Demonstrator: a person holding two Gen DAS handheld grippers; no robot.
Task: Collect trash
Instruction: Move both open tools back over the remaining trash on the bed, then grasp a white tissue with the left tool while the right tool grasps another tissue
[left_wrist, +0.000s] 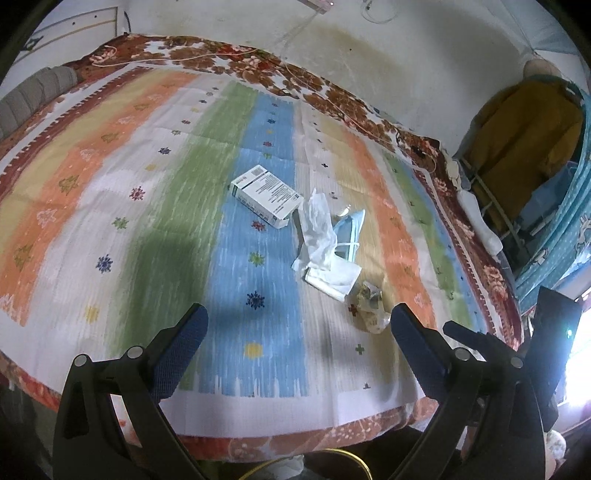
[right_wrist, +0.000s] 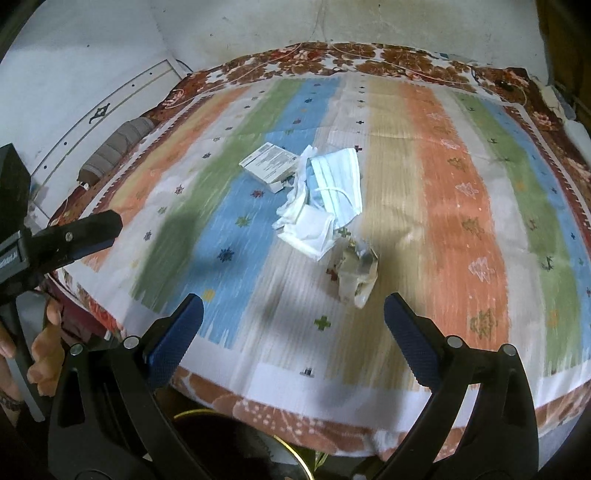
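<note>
**Both grippers wide above a bed strewn with trash**

Nearest, the left gripper (left_wrist: 299, 325) and right gripper (right_wrist: 293, 314) hang with blue-padded jaws spread apart, nothing between them. Beyond them, on the striped multicolour bedsheet (left_wrist: 155, 192), lies a crumpled printed wrapper (right_wrist: 358, 271). Just past it sit crumpled white tissues (right_wrist: 308, 225), touching a pale blue pleated face mask (right_wrist: 338, 177). Farthest is a white cardboard medicine box (left_wrist: 264, 194), beside the tissues.

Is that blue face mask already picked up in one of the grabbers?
No, the blue face mask lies on the striped bedspread among the other trash, and the right gripper stands open and empty short of it.
</note>
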